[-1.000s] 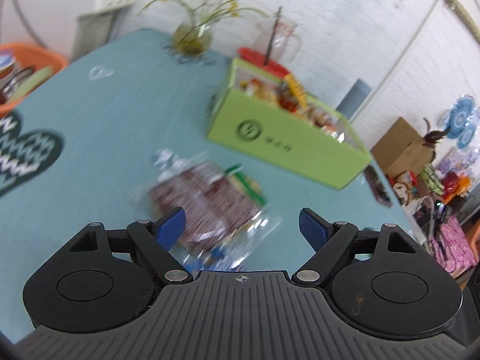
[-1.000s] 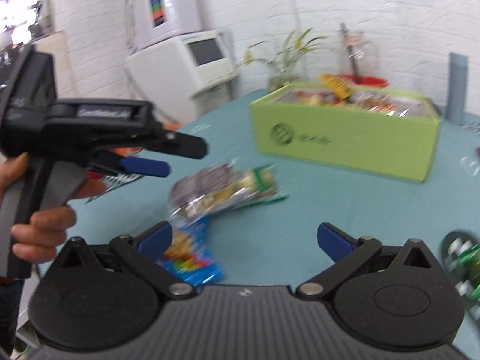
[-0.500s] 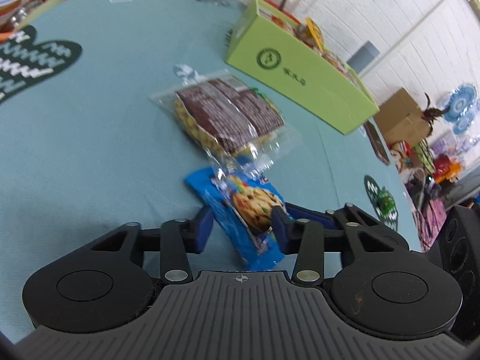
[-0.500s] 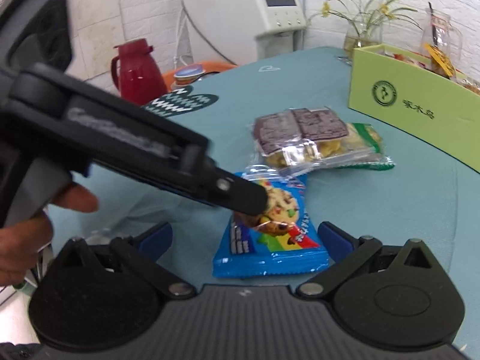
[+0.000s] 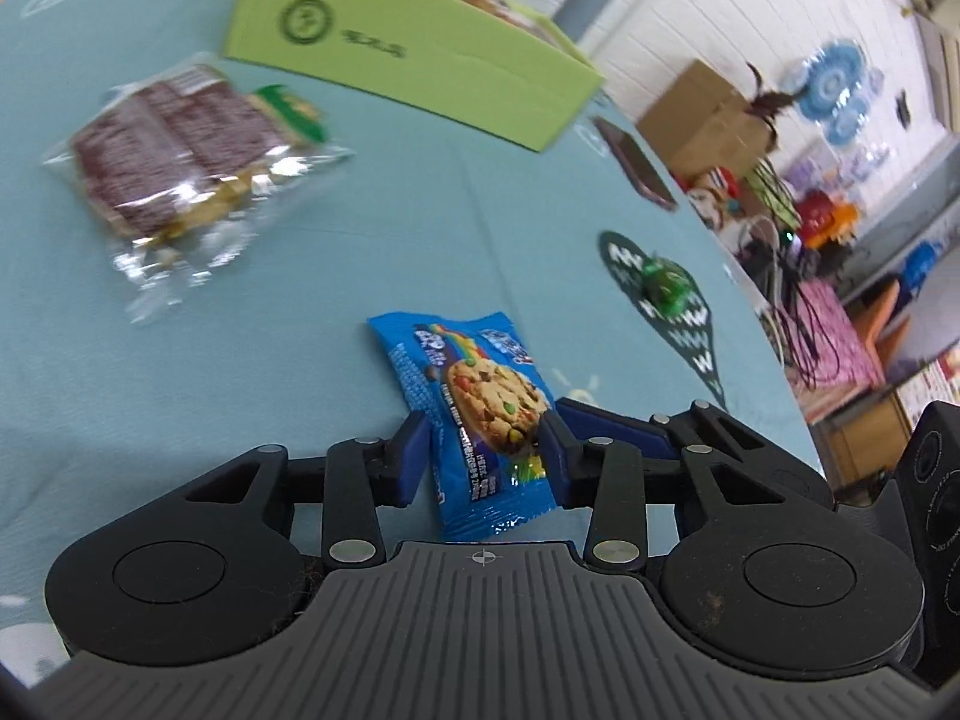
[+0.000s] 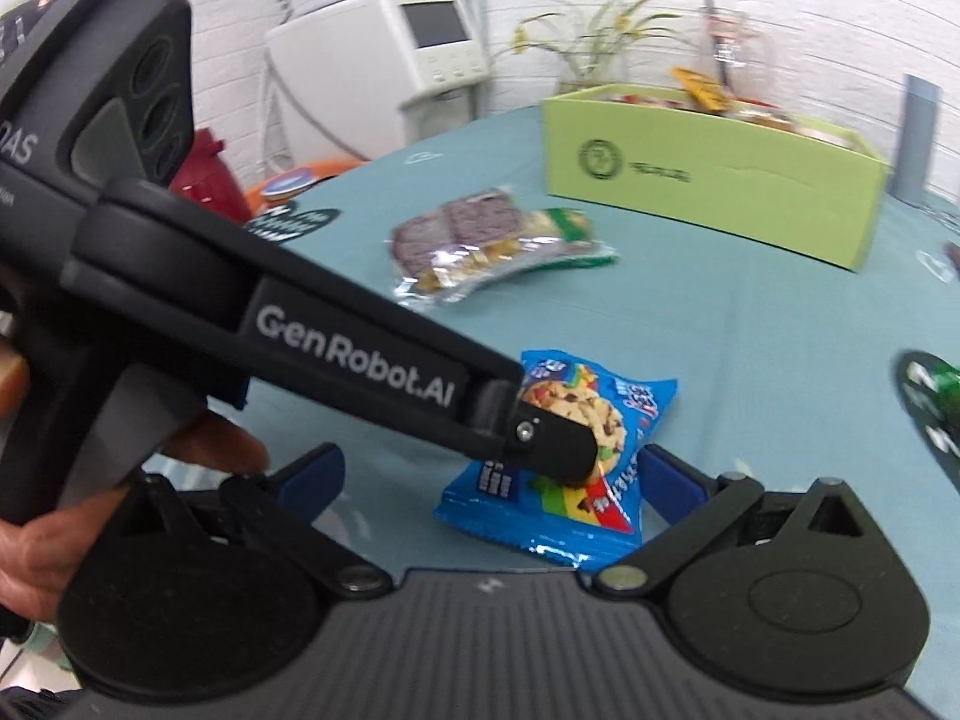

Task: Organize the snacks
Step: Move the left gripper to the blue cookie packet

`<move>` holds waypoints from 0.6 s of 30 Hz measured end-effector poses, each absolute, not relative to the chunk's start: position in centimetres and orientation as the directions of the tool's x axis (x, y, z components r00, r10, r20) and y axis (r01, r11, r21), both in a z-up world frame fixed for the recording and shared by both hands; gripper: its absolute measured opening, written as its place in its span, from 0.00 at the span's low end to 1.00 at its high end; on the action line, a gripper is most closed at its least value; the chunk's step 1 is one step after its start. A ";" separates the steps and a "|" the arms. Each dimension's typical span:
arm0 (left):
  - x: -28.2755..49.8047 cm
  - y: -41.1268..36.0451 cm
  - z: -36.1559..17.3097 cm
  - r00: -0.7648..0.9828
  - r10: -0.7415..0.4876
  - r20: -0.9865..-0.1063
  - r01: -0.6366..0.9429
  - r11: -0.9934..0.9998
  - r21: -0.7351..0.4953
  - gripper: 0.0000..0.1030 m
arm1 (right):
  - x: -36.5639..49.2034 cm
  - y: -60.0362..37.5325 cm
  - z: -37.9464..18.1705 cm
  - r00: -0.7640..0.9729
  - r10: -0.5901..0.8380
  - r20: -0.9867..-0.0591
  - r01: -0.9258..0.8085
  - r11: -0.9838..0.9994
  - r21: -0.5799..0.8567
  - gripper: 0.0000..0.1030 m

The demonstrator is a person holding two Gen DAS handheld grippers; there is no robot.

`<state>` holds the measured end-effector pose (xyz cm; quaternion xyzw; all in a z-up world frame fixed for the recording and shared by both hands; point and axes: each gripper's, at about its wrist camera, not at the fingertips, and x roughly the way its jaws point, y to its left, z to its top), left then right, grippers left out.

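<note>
A blue cookie packet [image 5: 474, 384] lies low over the teal tablecloth [image 5: 240, 324], between the blue pads of my left gripper [image 5: 483, 447]. The pads press on its sides while the jaws are opening slightly. In the right wrist view the left gripper [image 6: 558, 450] reaches in from the left, its finger across the cookie packet [image 6: 600, 414]. My right gripper [image 6: 489, 474] stands open just in front of the packet, holding nothing. A clear pack of brown wafers [image 5: 174, 138] lies farther back. The green box [image 5: 414, 42] holds several snacks.
A green candy [image 5: 663, 285] sits on a dark heart print at the right. A phone [image 5: 633, 162] lies near the table's right edge. Behind the box stand a plant vase [image 6: 585, 60], a glass jug [image 6: 732, 42] and a grey cylinder [image 6: 915, 138].
My left gripper came down from above the wafer pack, closed on the blue cookie packet and shifted right with it. The right gripper moved in closer to the packet.
</note>
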<state>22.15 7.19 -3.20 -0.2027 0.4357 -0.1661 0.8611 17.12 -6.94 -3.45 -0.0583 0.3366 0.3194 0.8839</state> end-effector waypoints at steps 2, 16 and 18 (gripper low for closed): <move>22.1 6.2 -2.7 0.578 -0.441 -0.686 0.119 0.878 -0.464 0.35 | 16.9 -8.0 -3.4 0.586 0.519 -0.623 -0.576 0.807 0.131 0.99; 22.3 5.5 -2.6 0.609 -0.349 -0.712 0.079 0.920 -0.384 0.68 | 17.0 -9.4 -4.5 0.608 0.558 -0.565 -0.542 0.811 0.218 0.99; 22.4 5.6 -2.5 0.608 -0.356 -0.710 0.087 0.919 -0.385 0.67 | 17.2 -9.4 -3.9 0.607 0.534 -0.589 -0.523 0.826 0.210 0.99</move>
